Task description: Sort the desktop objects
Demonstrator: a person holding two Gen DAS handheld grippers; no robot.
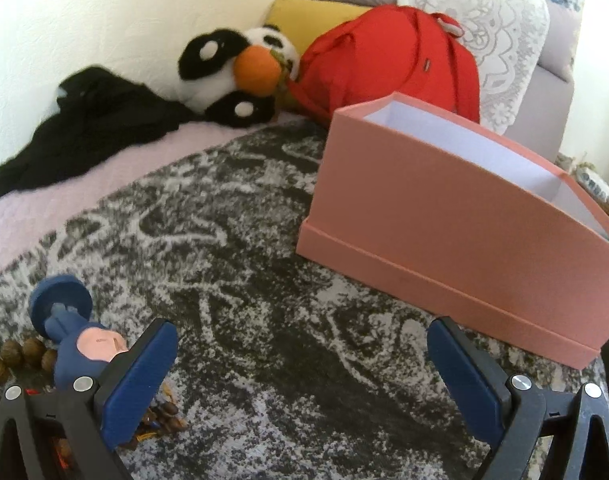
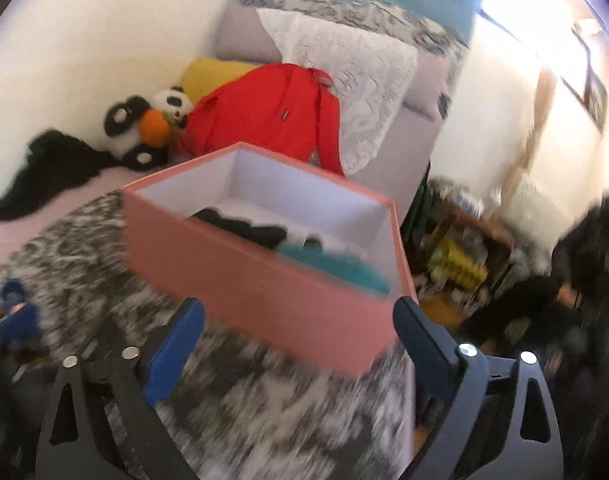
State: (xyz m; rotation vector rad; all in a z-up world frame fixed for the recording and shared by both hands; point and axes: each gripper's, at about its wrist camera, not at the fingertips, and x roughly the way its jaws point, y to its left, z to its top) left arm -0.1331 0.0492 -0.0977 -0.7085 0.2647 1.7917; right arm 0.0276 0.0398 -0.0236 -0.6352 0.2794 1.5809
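A pink box [image 1: 444, 240] with a white inside stands on a grey patterned cloth [image 1: 232, 264]. The right wrist view looks into the pink box [image 2: 264, 280]: a black item [image 2: 244, 226] and a teal fuzzy item [image 2: 336, 270] lie inside. My right gripper [image 2: 300, 340] is open and empty, just in front of the box's near wall. My left gripper [image 1: 304, 368] is open over bare cloth, left of the box. A blue figurine [image 1: 76, 332] on a round base lies beside its left finger [image 1: 140, 380], with brown beads [image 1: 20, 360] around it. The blue figurine [image 2: 18, 316] shows blurred at far left.
Behind the box lie a red backpack [image 1: 388, 64], a panda plush [image 1: 232, 72] with an orange ball, a yellow cushion [image 1: 304, 20] and black clothing [image 1: 88, 128] against the wall. A person in dark clothes [image 2: 584, 248] sits right, beyond the surface's edge, near cluttered shelves [image 2: 460, 256].
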